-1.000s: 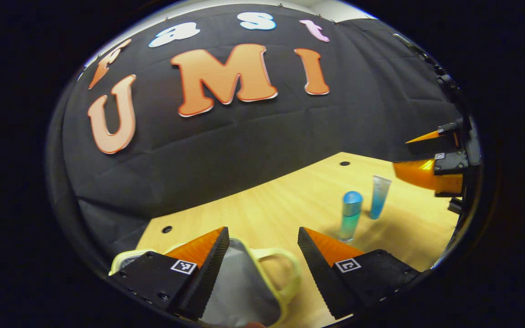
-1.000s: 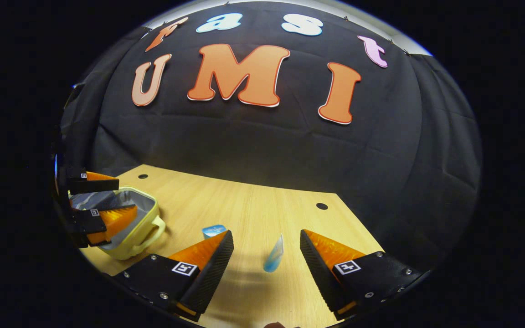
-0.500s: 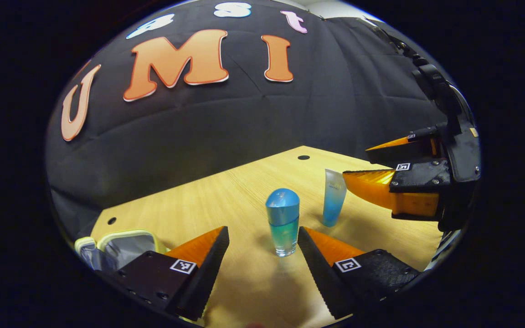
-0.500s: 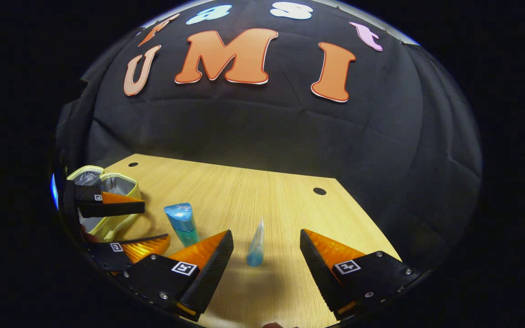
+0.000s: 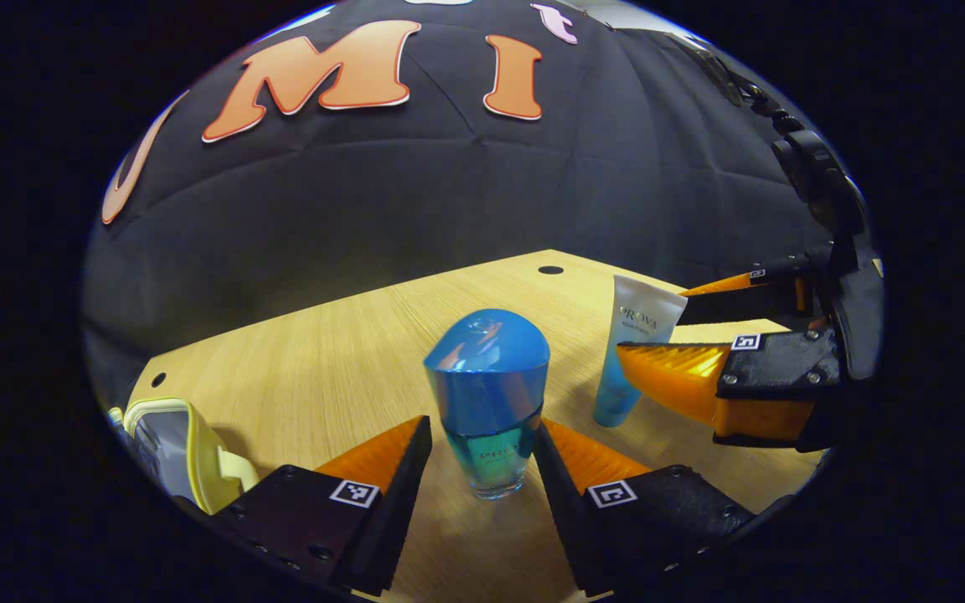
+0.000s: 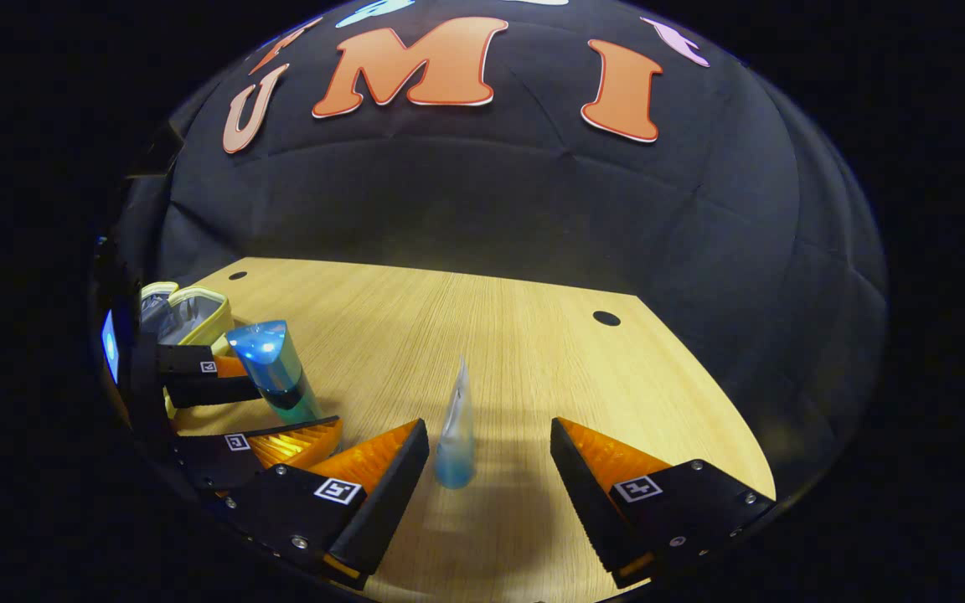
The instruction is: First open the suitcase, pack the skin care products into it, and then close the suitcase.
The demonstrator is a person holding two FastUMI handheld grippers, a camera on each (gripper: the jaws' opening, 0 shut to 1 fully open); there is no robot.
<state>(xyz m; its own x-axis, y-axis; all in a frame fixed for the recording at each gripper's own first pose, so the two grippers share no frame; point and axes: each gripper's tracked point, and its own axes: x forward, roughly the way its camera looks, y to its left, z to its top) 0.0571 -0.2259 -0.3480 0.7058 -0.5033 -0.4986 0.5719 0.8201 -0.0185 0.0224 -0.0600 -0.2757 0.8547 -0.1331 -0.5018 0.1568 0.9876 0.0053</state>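
A blue-capped glass bottle (image 5: 487,402) stands upright on the wooden table (image 5: 340,352). My left gripper (image 5: 483,420) is open and straddles the bottle low down, with its fingers close to both sides. A white and blue tube (image 6: 456,435) stands on its cap between the fingers of my open right gripper (image 6: 489,424), nearer the left finger. In the left gripper view the right gripper (image 5: 652,322) flanks the tube (image 5: 629,360). The small yellow-rimmed suitcase (image 5: 185,452) lies open at the left, showing a grey lining. In the right gripper view the left gripper (image 6: 294,410) sits around the bottle (image 6: 273,373).
The suitcase (image 6: 189,314) sits near the table's far left corner, behind the left gripper. Round holes (image 6: 606,318) mark the tabletop (image 6: 533,360) near its back edge. The black cloth wall closes off the back.
Both grippers moved forward and lower. The left one swung right from over the suitcase to the bottle, which now stands between its fingers. The tube now stands between the right fingers.
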